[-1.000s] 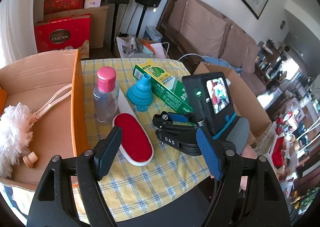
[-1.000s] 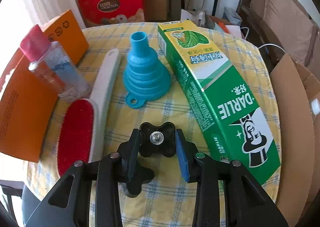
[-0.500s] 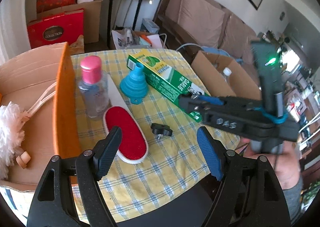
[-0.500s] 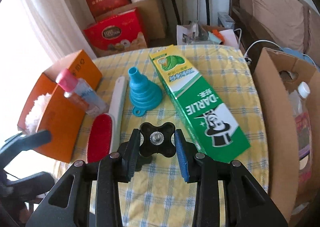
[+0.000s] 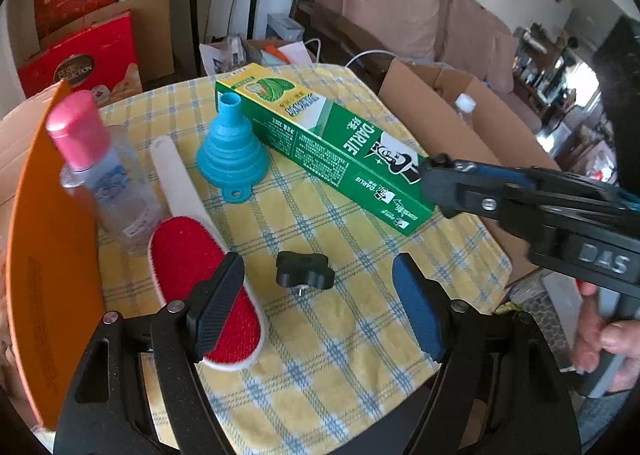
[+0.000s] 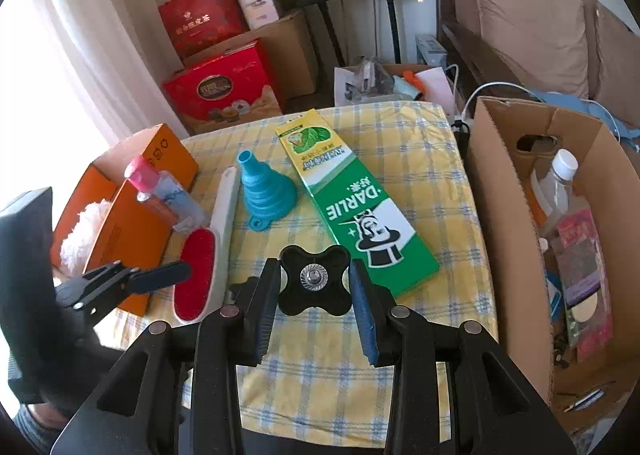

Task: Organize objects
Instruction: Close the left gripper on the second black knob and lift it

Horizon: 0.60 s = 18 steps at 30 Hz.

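My right gripper [image 6: 315, 295] is shut on a black star knob [image 6: 315, 279] and holds it above the yellow checked table [image 6: 448, 255]. A second black knob [image 5: 305, 270] lies on the cloth, just beyond my left gripper [image 5: 316, 307], which stands open and holds nothing. A red lint brush [image 5: 192, 267] with a white handle lies by the left finger. Behind are a blue funnel [image 5: 230, 151], a green toothpaste box [image 5: 340, 151] and a clear bottle with a pink cap [image 5: 108, 183]. The right gripper [image 5: 436, 175] reaches in from the right over the end of the toothpaste box.
An orange box [image 6: 132, 239] at the table's left edge holds a white fluffy duster [image 6: 84, 231]. A brown cardboard box [image 6: 500, 195] with bottles stands off the right edge. Red gift boxes [image 6: 220, 91], speakers and a sofa are behind. A hand [image 5: 600, 339] grips the right tool.
The right gripper rose and drew back to the right with its knob. The left gripper dropped toward the table, nearer the loose knob and the brush.
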### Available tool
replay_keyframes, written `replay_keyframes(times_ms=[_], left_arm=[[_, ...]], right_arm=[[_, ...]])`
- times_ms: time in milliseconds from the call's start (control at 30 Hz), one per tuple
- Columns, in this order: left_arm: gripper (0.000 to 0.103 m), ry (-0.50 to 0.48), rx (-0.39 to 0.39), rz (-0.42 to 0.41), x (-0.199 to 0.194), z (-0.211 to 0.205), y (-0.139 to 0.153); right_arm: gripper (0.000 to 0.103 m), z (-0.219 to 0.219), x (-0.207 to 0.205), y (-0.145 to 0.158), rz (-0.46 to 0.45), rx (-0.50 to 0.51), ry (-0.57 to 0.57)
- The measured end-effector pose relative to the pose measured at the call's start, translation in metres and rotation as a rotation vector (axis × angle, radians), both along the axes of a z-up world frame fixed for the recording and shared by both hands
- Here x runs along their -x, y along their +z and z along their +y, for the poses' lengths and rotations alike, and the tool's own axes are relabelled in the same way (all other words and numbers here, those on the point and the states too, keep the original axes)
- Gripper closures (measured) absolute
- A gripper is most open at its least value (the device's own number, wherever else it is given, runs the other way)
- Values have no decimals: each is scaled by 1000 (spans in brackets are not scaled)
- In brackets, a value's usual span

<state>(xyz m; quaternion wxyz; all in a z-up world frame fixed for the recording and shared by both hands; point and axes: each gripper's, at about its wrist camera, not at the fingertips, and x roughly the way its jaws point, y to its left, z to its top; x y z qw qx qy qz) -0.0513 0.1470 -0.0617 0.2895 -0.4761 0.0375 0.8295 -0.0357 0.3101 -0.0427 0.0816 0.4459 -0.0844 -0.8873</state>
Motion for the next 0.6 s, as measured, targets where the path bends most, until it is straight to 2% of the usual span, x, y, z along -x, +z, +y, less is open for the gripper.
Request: replay_keyframes(times_ms=[100, 200, 333, 467, 600], left_arm=[[32, -5, 21, -6, 4, 6, -9], [43, -24, 37, -15, 6, 11, -17], [49, -42, 53, -17, 6, 15, -23], [64, -52, 66, -21, 6, 20, -28], [69, -56, 73, -25, 8, 23, -33]], right_arm=[[68, 4, -2, -1, 3, 0, -7], [68, 8, -6, -3, 4, 0, -15], [68, 12, -12, -5, 3, 15, -20], [68, 14, -14, -10, -6, 14, -22], [68, 14, -14, -12, -12, 13, -23]])
